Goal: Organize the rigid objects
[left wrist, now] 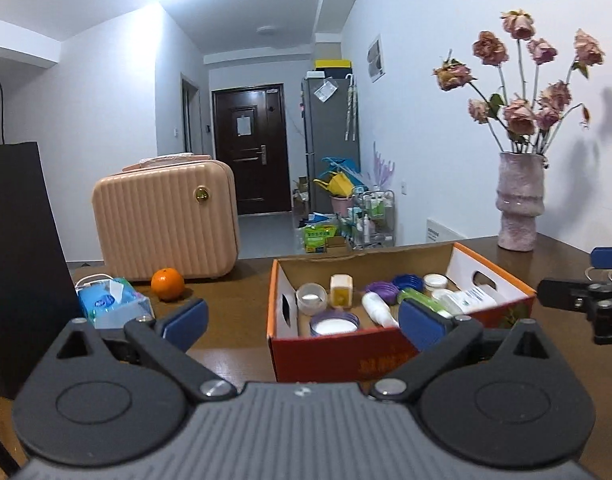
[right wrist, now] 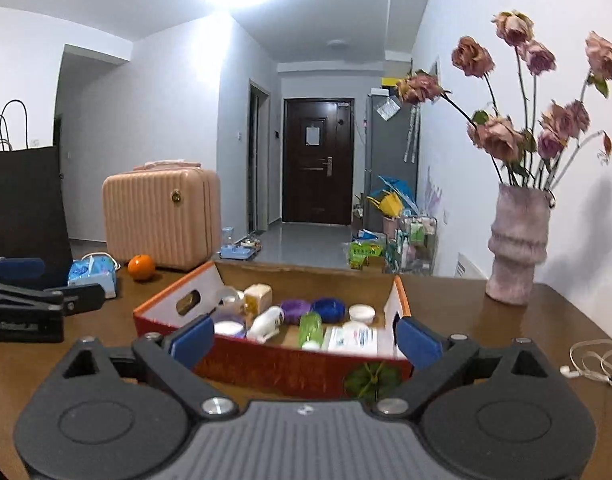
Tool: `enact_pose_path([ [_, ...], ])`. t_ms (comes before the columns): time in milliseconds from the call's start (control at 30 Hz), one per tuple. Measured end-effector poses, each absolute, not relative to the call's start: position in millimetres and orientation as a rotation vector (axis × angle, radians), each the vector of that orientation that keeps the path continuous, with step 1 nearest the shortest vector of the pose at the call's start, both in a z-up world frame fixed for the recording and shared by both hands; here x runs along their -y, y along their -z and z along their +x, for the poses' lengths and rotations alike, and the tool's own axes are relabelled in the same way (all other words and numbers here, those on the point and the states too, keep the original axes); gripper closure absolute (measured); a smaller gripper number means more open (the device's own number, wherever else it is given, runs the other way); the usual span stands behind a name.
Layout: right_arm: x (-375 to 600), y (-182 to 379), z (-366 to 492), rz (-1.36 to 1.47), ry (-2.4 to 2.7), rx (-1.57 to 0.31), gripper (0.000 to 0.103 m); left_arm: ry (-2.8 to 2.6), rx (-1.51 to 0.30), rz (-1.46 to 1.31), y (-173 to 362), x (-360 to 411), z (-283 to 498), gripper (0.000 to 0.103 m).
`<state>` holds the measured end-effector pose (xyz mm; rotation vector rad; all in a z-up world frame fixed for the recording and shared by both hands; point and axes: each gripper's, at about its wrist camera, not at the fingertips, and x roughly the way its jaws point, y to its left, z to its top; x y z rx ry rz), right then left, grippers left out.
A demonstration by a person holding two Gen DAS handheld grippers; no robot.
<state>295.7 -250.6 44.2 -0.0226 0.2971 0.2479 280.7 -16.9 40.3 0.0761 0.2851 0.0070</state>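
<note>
The left claw [left wrist: 301, 320] is hanging wide open and holding nothing, with the orange [left wrist: 167, 283] at ten o'clock. The box [right wrist: 265, 364], sitting at twelve, is keeping small bottles together. The right claw [right wrist: 306, 342] is gaping empty too.

On the table [left wrist: 233, 344] stand a pink suitcase [left wrist: 165, 220], an orange [left wrist: 167, 283] just before it, a tissue pack [left wrist: 109, 302], a black bag [left wrist: 17, 264] and a vase [left wrist: 520, 200] of dried roses [left wrist: 522, 80]; earphones [right wrist: 594, 360] lie right.

The black bag [left wrist: 21, 264] is cut off by the left edge.
</note>
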Motion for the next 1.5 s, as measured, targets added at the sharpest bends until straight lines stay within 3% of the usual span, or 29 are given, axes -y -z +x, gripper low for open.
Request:
enact_pose_path([
  [467, 251, -32, 222, 0.047, -0.238, -0.29, 0.005, -0.013, -0.215, 0.101, -37, 18, 194, 0.0],
  [1033, 242, -17, 2, 0.034, -0.179, -0.26, 0.0, -0.009, -0.148, 0.125, -25, 14, -10, 0.0],
  [1500, 235, -12, -15, 0.068, -0.232, -0.281, 0.0, 0.003, -0.123, 0.143, -18, 28, -29, 0.0],
])
